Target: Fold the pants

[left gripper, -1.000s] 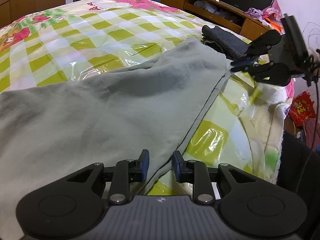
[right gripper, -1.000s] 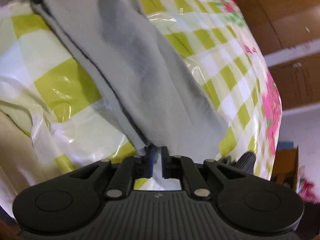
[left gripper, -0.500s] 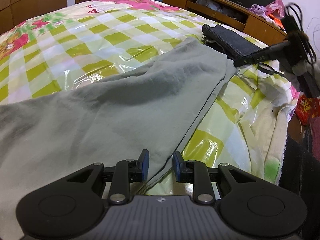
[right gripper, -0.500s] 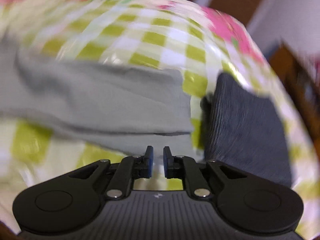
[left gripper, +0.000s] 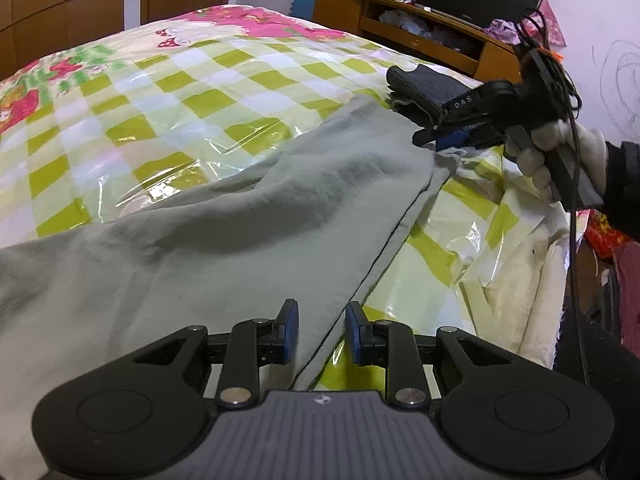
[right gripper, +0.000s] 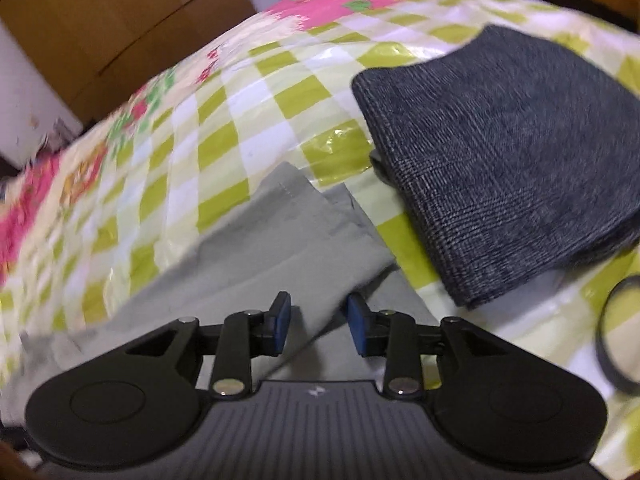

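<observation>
Left-wrist view, left to right: a bed [left gripper: 168,92] covered with a glossy sheet of green-and-white checks, pink flowers printed along its far edge. Across the sheet lie the grey pants [left gripper: 224,216], soft and matt, spread flat from the lower left corner toward the upper right, with shallow rumples in the middle and a dark seam running down the near edge. The left gripper [left gripper: 321,334] stands at the bottom centre, its blue-padded jaws a little apart; the seamed edge of the pants passes between them, with a gap visible on each side, so the pads do not press the cloth. Further right, the narrow end of the pants reaches a folded dark grey cloth [left gripper: 428,84] near the bed's corner. Beside it the right gripper [left gripper: 434,138] hangs just over that end, carried by a white-gloved hand [left gripper: 560,148]. Behind stands a wooden cabinet [left gripper: 420,36] with clutter on it. Right-wrist view, left to right: checked sheet, then the layered hem of the pants [right gripper: 296,216] lying flat, its corners stepped. The right gripper [right gripper: 316,322] has just been opening; its jaws stand apart over the cloth without gripping it. The folded dark cloth [right gripper: 504,160] lies to the right, and a dark ring [right gripper: 618,332] lies at the far right edge.
</observation>
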